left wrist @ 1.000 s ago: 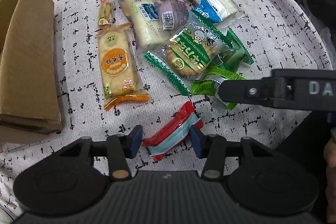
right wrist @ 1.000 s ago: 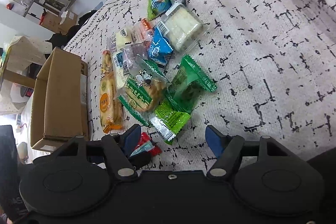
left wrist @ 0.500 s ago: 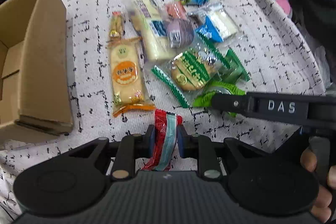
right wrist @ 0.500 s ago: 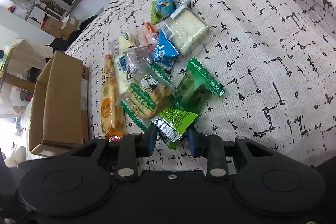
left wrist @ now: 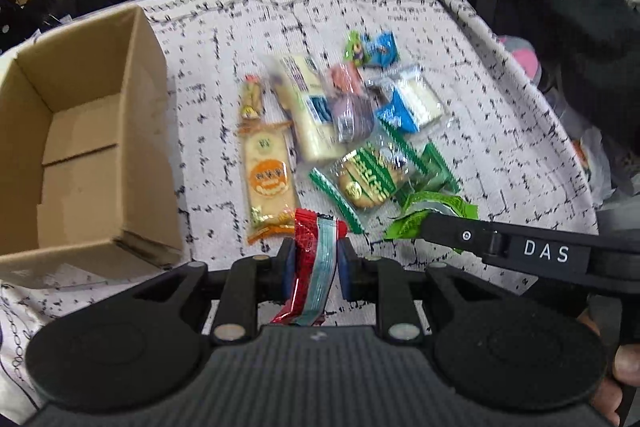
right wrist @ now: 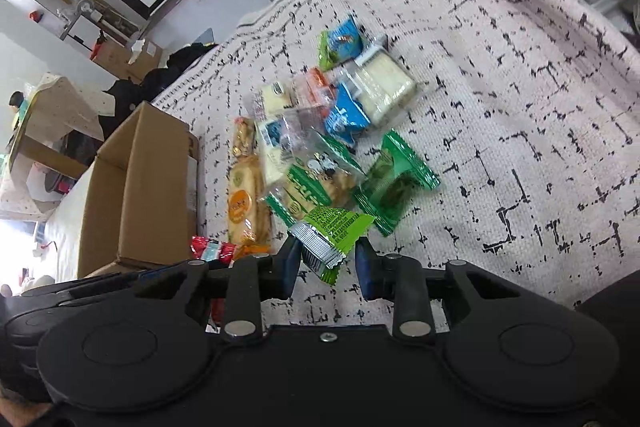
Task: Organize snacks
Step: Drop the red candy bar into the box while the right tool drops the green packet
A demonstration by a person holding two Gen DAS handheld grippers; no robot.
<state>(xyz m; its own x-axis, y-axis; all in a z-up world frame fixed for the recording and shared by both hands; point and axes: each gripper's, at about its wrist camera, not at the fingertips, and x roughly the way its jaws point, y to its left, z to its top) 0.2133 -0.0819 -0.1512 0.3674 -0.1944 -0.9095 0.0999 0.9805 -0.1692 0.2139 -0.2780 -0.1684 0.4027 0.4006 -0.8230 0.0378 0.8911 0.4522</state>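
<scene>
Patterned cloth; snack-clamping hand-held grippers.

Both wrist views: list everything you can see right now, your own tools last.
cardboard box: 1, brown, open, left of the snacks
tablecloth: 1, white with black marks, under everything
red packet: 1, red and pale blue, in left tool
light green packet: 1, in right tool
orange cracker pack: 1, nearest the box
green biscuit pack: 1, pile centre
dark green packet: 1, pile's right edge
other wrapped snacks: several, mixed colours, farther back
left tool: black, shut
right tool: black, shut
</scene>
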